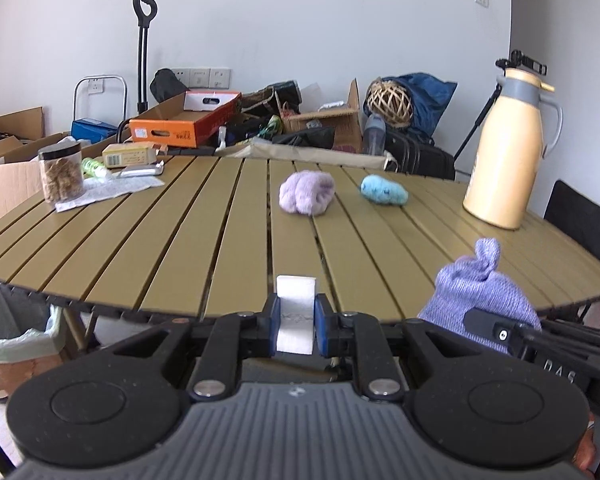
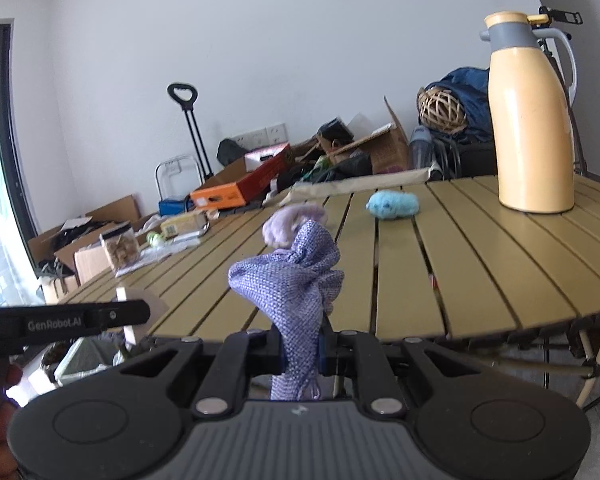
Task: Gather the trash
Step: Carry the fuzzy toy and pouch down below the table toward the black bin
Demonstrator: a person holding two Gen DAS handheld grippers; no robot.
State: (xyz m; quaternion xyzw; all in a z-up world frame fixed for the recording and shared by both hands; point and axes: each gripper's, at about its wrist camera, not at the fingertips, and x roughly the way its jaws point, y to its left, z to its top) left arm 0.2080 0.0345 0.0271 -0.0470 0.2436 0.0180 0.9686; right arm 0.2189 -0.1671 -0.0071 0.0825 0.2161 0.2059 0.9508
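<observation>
While both hands hung at the near edge of the slatted counter (image 1: 180, 240), the left gripper (image 1: 296, 316) was clamped narrow on a small white piece of folded paper (image 1: 296, 312), its blue pads pressing either side so that the paper stood upright between them. The right gripper (image 2: 302, 350) was likewise squeezed tight, holding a bunched purple cloth (image 2: 296, 280) whose crumpled top rose above the fingers and whose loose end hung below them. That same cloth and the tip of the right gripper showed at the right of the left wrist view. Farther back on the counter lay a fluffy lilac bundle (image 1: 306, 198) and, just beside it, a fluffy blue one (image 1: 384, 189), with a tall yellow jug (image 1: 504, 152) standing upright near the right edge. A bin lined with a pale bag (image 1: 16, 344) sat on the floor below the counter's left edge.
</observation>
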